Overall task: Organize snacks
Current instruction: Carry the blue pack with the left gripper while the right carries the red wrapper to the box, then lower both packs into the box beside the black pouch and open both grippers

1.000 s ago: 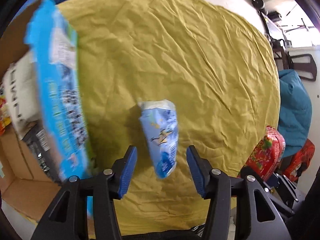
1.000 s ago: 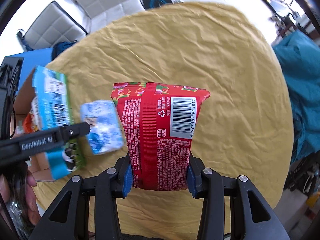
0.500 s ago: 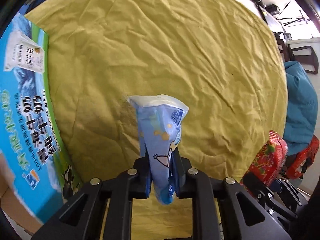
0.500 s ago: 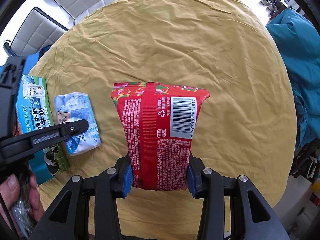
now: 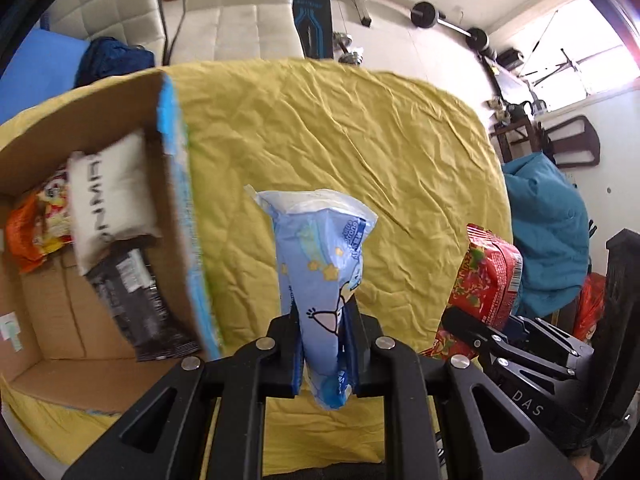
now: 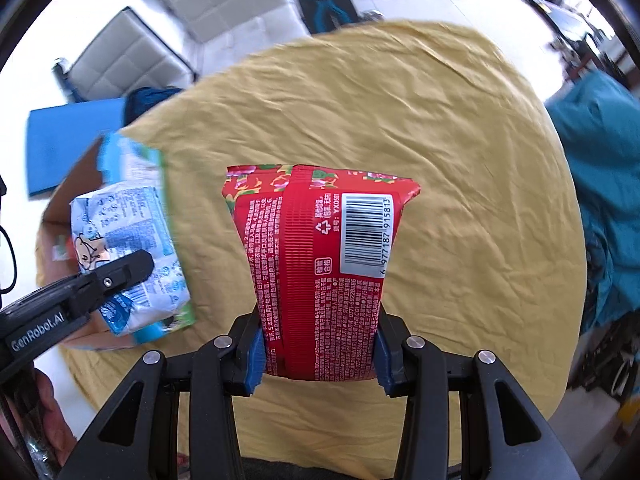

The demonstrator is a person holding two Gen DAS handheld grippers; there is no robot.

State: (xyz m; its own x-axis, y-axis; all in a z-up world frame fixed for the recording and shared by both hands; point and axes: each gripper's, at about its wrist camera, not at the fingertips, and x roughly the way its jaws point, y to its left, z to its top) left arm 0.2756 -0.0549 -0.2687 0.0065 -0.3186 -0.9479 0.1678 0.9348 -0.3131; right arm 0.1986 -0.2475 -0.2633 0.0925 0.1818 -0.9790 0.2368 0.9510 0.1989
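Observation:
My left gripper [image 5: 322, 354] is shut on a light blue snack packet [image 5: 320, 264], held upright above the yellow tablecloth [image 5: 360, 140]. The same blue packet [image 6: 124, 256] shows in the right wrist view, raised beside the open cardboard box [image 6: 76, 184]. My right gripper [image 6: 318, 356] is shut on a red snack bag [image 6: 320, 264] with a barcode, lifted over the cloth. That red bag [image 5: 488, 272] appears at the right of the left wrist view. The cardboard box [image 5: 104, 344] sits at the left and holds a white pouch [image 5: 106, 196], a black packet [image 5: 136, 300] and an orange packet [image 5: 30, 236].
The box's blue printed flap [image 5: 188, 216] stands up between box and cloth. White chairs [image 5: 236, 8] stand behind the table. A teal cushion [image 5: 548, 232] lies at the right edge. A blue mat [image 6: 68, 140] lies on the floor at the left. A hand [image 6: 44, 420] holds the left tool.
My left gripper closed on the blue packet and lifted it off the cloth toward the box. The right gripper kept its hold on the red bag.

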